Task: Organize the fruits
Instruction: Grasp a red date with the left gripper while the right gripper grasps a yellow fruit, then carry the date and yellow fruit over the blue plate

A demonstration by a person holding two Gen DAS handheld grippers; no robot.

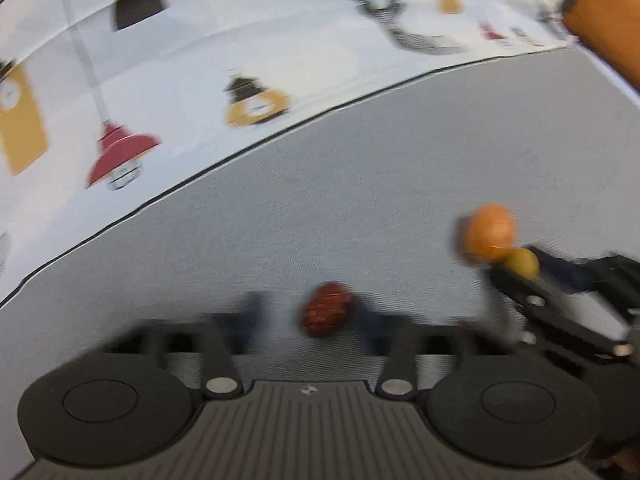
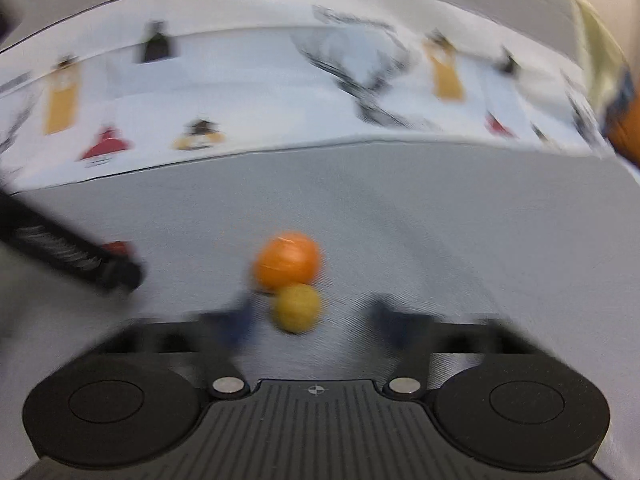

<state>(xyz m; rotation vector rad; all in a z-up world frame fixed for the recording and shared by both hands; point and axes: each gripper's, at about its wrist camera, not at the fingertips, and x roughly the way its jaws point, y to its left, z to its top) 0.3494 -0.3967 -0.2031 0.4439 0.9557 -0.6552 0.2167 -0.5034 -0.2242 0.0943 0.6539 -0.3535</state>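
Both views are blurred. A dark red wrinkled fruit (image 1: pixel 326 314) lies on the grey cloth between the open fingers of my left gripper (image 1: pixel 310 316). An orange fruit (image 2: pixel 287 261) and a small yellow fruit (image 2: pixel 297 307) lie touching each other. The yellow one sits between the open fingers of my right gripper (image 2: pixel 314 318), nearer the left finger. In the left wrist view the right gripper (image 1: pixel 516 264) shows at the right, around the yellow fruit (image 1: pixel 522 262), with the orange fruit (image 1: pixel 490 236) just beyond. The red fruit (image 2: pixel 116 247) peeks out behind the left gripper's finger (image 2: pixel 72 250).
A white cloth printed with lamps and antlers (image 1: pixel 200 92) covers the far part of the table beyond the grey cloth (image 1: pixel 360 184). An orange object (image 1: pixel 604 16) lies at the far right; it also shows in the right wrist view (image 2: pixel 628 128).
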